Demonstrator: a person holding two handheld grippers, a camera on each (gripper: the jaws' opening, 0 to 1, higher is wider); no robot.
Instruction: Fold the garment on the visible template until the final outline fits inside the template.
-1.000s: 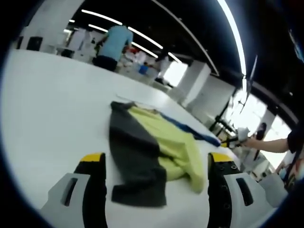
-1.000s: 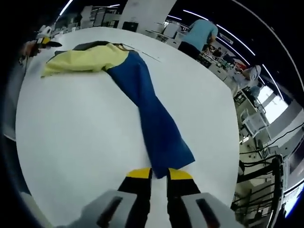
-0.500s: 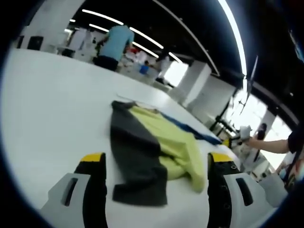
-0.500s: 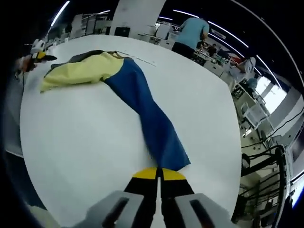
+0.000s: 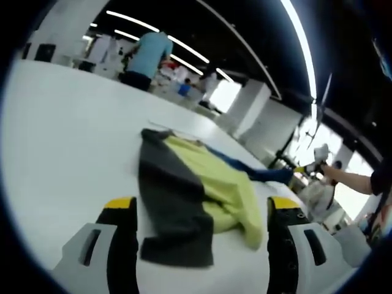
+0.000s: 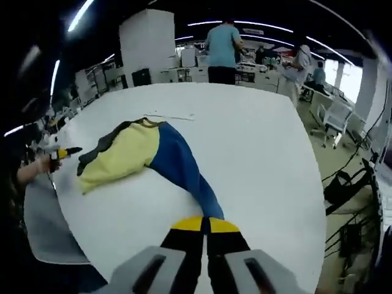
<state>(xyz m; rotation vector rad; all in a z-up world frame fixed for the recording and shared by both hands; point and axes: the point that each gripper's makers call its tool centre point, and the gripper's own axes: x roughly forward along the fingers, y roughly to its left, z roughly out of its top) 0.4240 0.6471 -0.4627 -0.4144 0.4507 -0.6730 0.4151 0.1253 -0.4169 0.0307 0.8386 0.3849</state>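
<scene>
White table (image 6: 257, 141), garment (image 6: 177, 165) pinched by right gripper (image 6: 205, 225).

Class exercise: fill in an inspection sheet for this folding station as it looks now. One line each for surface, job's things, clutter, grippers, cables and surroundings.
Surface: white table, broad and bare around the garment.
Job's things: garment in grey, yellow and blue panels lies flat; blue sleeve stretched toward the right gripper; a thin line beyond the collar may be the template edge, cannot tell.
Clutter: nothing seen on the table.
Grippers: right gripper jaws together on the blue sleeve end; left gripper jaws wide apart, either side of the grey panel, holding nothing.
Cables: dark cables hang off the table's far side.
Surroundings: person in a teal shirt at benches, office chair, ceiling strip lights.
</scene>
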